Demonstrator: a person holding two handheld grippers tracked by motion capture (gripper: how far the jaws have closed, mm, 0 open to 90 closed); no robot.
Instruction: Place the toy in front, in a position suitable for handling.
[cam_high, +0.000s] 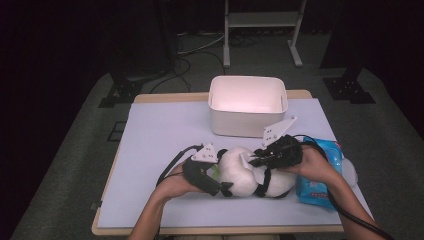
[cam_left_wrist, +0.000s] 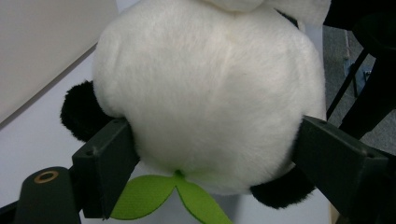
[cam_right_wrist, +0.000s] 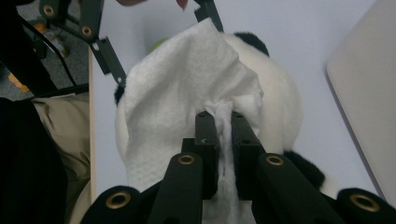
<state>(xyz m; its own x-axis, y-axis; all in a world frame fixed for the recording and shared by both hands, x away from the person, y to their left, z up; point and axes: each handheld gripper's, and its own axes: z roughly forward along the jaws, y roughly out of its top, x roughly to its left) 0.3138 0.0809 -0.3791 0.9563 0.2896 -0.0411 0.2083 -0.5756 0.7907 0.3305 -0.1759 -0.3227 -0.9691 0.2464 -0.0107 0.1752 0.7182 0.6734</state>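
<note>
The toy panda (cam_high: 250, 175) lies on its side near the front edge of the worktop (cam_high: 165, 130), toward the right front corner. The step in hand appears to be wiping the panda with a wet wipe (cam_right_wrist: 187, 98) while the other claw steadies it.

The left claw (cam_high: 212, 175) has its jaws set wide and pressing into the plush of the panda's round white part, one jaw on each side, as the left gripper view shows. Keep this grip firm but shallow; a deeper squeeze would deform the surface under the wipe.

The right claw (cam_right_wrist: 223, 126) is clamped together on a bunched fold of the wipe, which drapes over the panda's top. Draw the wipe in short strokes along the plush, keeping it spread flat. Judged risk: the loose corner may fold under and lose contact.

A blue pack of wipes (cam_high: 320, 172) lies just beside the panda at the right edge. A white bin (cam_high: 247, 125) stands at the back edge, well apart.
</note>
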